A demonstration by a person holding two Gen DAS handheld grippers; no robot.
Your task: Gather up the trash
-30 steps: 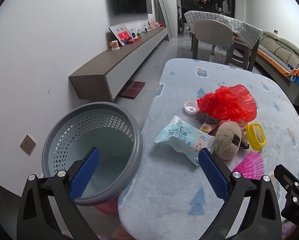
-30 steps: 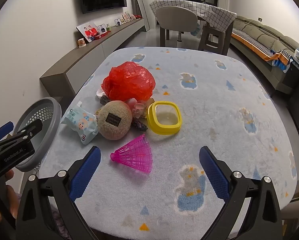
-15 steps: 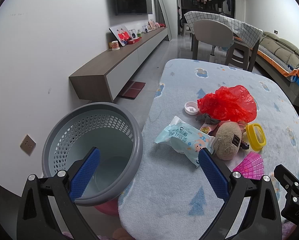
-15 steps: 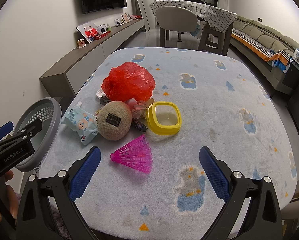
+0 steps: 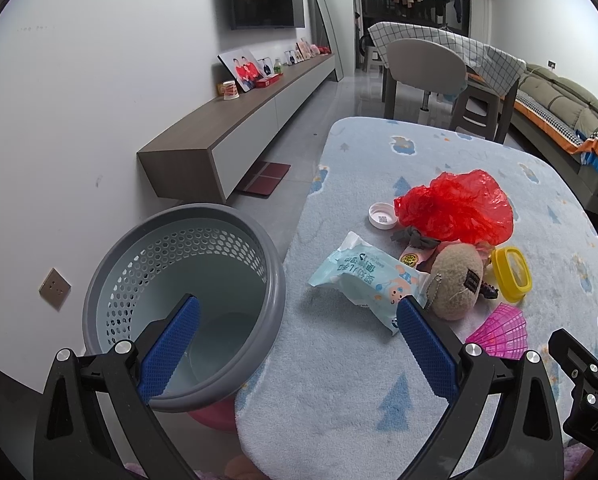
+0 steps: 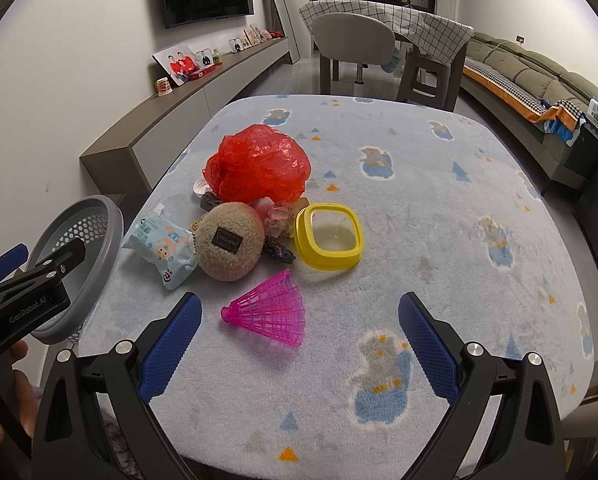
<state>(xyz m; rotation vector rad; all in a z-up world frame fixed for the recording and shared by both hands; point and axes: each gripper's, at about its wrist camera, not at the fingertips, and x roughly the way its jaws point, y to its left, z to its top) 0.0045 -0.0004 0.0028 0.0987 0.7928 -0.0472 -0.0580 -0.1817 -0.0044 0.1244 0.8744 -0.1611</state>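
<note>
The left gripper [image 5: 295,332] stands with its blue pads wide apart and holds nothing; it hangs over the border between the grey perforated basket [image 5: 259,240] and the table edge. The right gripper [image 6: 297,332] is also spread wide and empty, above the near part of the table, just before the pink shuttlecock [image 6: 273,310]. Only the left wrist view looks down into the basket, which stands on the floor close beside the table, and it shows fully the small white cap [image 5: 383,215] behind the pile. Only the right wrist view shows a hand [image 6: 17,396] on the left gripper's handle. The trash lies together on the left half of the table: a wet wipes pack [image 6: 161,246], a beige plush ball [image 6: 229,240], a yellow lid [image 6: 329,236] and, behind them, a crumpled red plastic bag [image 6: 259,166]. The table carries a light blue fluffy cover [image 6: 439,200] with small bears and triangles. Farther away are a long low cabinet [image 5: 235,136] at the wall, a grey chair [image 6: 353,40] and a sofa [image 6: 531,76].
</note>
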